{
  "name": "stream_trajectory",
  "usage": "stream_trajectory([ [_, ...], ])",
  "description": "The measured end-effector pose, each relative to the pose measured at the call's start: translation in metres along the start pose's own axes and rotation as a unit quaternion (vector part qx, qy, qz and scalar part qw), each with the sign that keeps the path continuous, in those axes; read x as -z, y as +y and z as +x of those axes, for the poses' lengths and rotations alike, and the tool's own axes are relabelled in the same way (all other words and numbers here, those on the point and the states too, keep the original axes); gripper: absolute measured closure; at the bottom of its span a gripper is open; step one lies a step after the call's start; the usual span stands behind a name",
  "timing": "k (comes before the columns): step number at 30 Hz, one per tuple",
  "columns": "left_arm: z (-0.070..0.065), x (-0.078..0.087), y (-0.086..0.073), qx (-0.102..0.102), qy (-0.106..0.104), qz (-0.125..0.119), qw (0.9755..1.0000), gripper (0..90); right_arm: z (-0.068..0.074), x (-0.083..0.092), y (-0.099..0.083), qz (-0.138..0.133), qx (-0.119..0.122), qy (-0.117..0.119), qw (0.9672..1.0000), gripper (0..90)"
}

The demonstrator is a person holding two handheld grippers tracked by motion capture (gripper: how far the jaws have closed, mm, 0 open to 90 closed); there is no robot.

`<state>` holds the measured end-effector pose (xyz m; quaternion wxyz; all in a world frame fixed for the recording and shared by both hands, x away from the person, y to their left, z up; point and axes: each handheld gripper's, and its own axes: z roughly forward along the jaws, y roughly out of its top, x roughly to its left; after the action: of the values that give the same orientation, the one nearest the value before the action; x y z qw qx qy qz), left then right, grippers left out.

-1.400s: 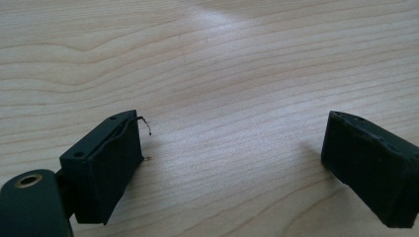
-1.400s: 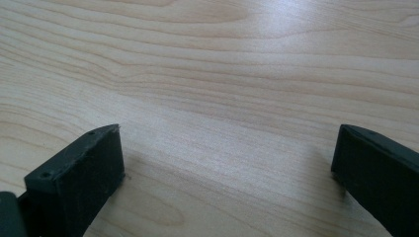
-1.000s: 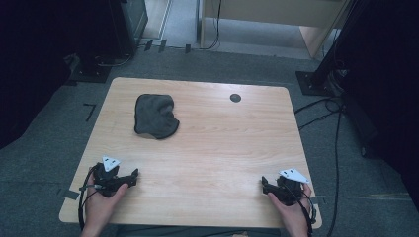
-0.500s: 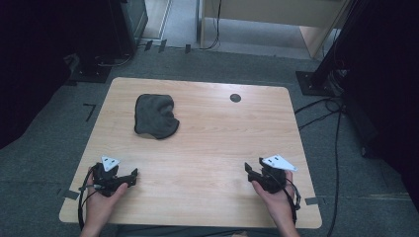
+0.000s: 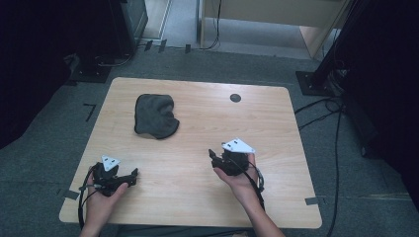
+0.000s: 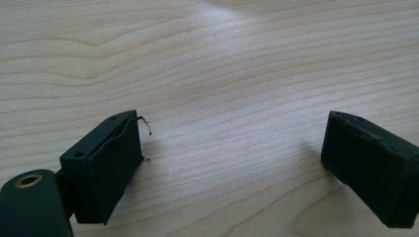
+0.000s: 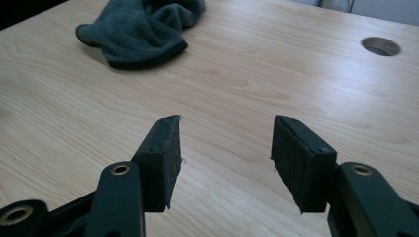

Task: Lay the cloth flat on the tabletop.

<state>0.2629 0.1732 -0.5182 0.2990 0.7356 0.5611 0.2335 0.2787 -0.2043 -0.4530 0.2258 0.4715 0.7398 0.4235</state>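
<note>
A dark grey cloth (image 5: 155, 116) lies crumpled on the far left part of the wooden table (image 5: 276, 128). My right gripper (image 5: 213, 159) hovers over the table's middle front and points toward the cloth (image 7: 141, 27), well short of it. Its jaws have just been closing partway; they stand apart with nothing between them (image 7: 225, 158). My left gripper (image 5: 132, 175) rests at the near left corner, and its jaws (image 6: 232, 163) are wide open over bare wood.
A round cable hole (image 5: 235, 98) sits near the table's far edge, also seen in the right gripper view (image 7: 380, 46). Dark stands and cables (image 5: 321, 106) lie on the carpet around the table.
My right gripper has lifted and moved left and forward from the near right corner toward the table's middle. The left gripper and the cloth have stayed put.
</note>
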Motion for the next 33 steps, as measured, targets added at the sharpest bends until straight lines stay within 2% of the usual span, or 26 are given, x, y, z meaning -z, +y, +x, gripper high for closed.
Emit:
stream_trajectory([
  [7, 0.0, 0.0, 0.0, 0.0, 0.0, 0.0, 1.0, 8.2, 0.018, -0.016, 0.011, 0.001, 0.009, 0.022, 0.9997, 45.9],
  [12, 0.0, 0.0, 0.0, 0.001, 0.0, -0.001, 1.0, 8.3, 0.025, -0.024, 0.018, 0.005, 0.012, 0.033, 0.9994, 38.6],
  [14, 0.0, 0.0, 0.0, -0.002, -0.001, 0.0, 1.0, 8.3, 0.03, -0.031, 0.023, 0.009, 0.016, 0.036, 0.9992, 32.8],
  [17, 0.0, 0.0, 0.0, -0.005, -0.004, 0.001, 1.0, 8.3, 0.033, -0.035, 0.025, 0.01, 0.02, 0.036, 0.9991, 31.0],
  [20, -0.001, -0.002, 0.002, -0.006, -0.006, 0.0, 1.0, 8.3, 0.038, -0.045, 0.03, 0.009, 0.028, 0.037, 0.9989, 36.3],
  [21, -0.001, -0.002, 0.002, -0.007, -0.006, 0.001, 1.0, 8.3, 0.04, -0.052, 0.031, 0.004, 0.03, 0.041, 0.9987, 44.1],
  [23, -0.001, -0.002, 0.002, -0.007, -0.006, 0.001, 1.0, 8.3, 0.042, -0.056, 0.031, 0.005, 0.032, 0.044, 0.9985, 45.7],
  [24, -0.001, -0.002, 0.002, -0.008, -0.006, 0.001, 0.9999, 8.3, 0.045, -0.064, 0.031, 0.005, 0.038, 0.05, 0.998, 52.8],
  [25, -0.001, -0.002, 0.002, -0.008, -0.006, 0.001, 0.9999, 8.3, 0.045, -0.064, 0.031, 0.005, 0.038, 0.05, 0.998, 52.8],
  [26, -0.001, -0.001, 0.001, -0.008, -0.007, 0.001, 0.9999, 8.3, 0.05, -0.073, 0.03, 0.004, 0.042, 0.058, 0.9974, 56.4],
  [31, -0.001, 0.0, 0.0, -0.008, -0.009, 0.0, 0.9999, 8.3, 0.063, -0.097, 0.029, 0.01, 0.048, 0.069, 0.9964, 59.5],
  [32, -0.002, 0.0, 0.0, -0.008, -0.009, 0.0, 0.9999, 8.3, 0.063, -0.097, 0.029, 0.01, 0.048, 0.069, 0.9964, 59.5],
  [33, -0.002, 0.001, -0.001, -0.009, -0.009, 0.0, 0.9999, 8.3, 0.068, -0.106, 0.029, 0.014, 0.048, 0.069, 0.9963, 59.6],
])
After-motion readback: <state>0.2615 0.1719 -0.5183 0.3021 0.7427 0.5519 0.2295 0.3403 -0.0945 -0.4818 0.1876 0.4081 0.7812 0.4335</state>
